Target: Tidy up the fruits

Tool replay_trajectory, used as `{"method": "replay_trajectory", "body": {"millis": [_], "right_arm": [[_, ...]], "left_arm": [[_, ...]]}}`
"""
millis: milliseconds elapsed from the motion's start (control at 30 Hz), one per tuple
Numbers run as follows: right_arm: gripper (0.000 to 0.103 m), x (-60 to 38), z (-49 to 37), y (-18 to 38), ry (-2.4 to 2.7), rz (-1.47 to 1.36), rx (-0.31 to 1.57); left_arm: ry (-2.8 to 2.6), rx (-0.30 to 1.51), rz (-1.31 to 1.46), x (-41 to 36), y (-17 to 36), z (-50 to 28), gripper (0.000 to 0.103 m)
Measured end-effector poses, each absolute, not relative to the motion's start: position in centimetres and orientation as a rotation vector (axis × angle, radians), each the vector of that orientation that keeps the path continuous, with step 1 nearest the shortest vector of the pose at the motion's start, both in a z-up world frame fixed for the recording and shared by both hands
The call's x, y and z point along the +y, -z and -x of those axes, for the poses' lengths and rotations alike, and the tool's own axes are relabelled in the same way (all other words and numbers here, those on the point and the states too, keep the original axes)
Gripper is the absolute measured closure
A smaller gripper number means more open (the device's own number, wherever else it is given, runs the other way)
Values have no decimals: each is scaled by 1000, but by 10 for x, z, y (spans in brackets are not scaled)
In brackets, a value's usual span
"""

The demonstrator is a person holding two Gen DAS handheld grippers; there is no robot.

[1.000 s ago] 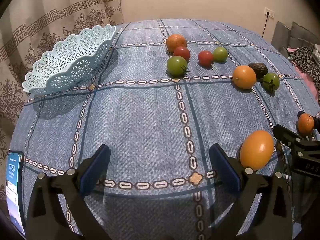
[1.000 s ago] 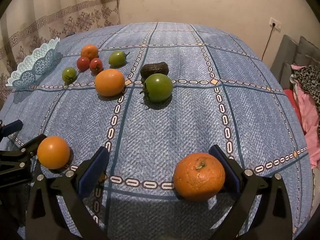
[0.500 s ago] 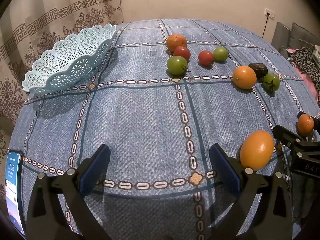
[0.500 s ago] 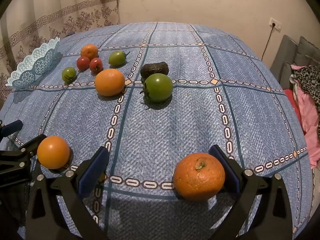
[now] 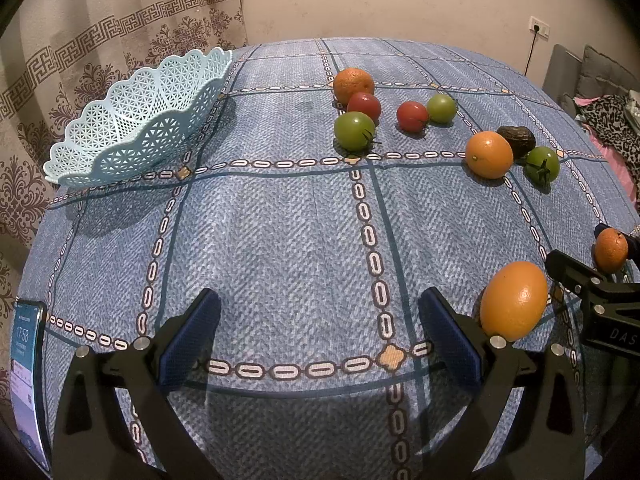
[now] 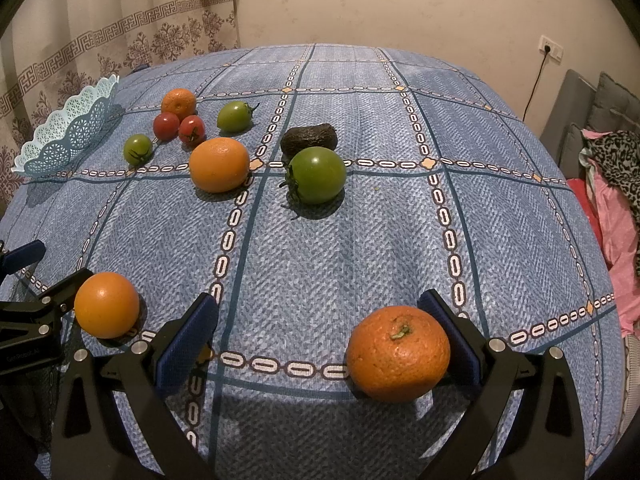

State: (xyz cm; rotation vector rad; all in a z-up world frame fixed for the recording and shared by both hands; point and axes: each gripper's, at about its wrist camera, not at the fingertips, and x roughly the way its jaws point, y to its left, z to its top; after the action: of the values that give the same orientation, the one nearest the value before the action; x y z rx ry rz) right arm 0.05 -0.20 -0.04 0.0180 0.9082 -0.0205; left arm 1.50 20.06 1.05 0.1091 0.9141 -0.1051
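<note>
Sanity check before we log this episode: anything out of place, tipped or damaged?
One oddity: the light blue lattice plastic basket sits tilted, far rim raised, near the blue patterned tablecloth edge, with no fruit visible inside. A smartphone stands upright at the left. No visible damage.

A plain beige wall [image 6: 400,4] is filling the top of the frame, carrying 1 socket [image 6: 551,49] at upper right. Patterned curtains [image 5: 100,40] are hanging at upper left. Grey cushions [image 6: 592,108] are sitting at the right edge.
</note>
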Motion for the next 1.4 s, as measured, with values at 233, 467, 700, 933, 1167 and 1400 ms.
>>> {"method": "replay_trajectory", "body": {"millis": [233,467,700,933,1167,1400], "right_arm": [[5,0,0,1,23,-15,909],[5,-1,0,1,23,-15,908],[5,-7,7,-5,13,-49,884],[5,-14,16,-13,4,-73,844],[5,-28,18,-18,27,-114,821],[5,-33,17,-20,26,-124,816]], "left_arm": [[105,914,-108,200,-10,-16,2],[111,914,-98,201,-10,-17,2],[137,906,-56,212,-19,-7,2],[176,873,-14,209,-32,2,2],[284,855,-86,171,-39,10,2],[348,889,-138,145,-28,10,12]]}}
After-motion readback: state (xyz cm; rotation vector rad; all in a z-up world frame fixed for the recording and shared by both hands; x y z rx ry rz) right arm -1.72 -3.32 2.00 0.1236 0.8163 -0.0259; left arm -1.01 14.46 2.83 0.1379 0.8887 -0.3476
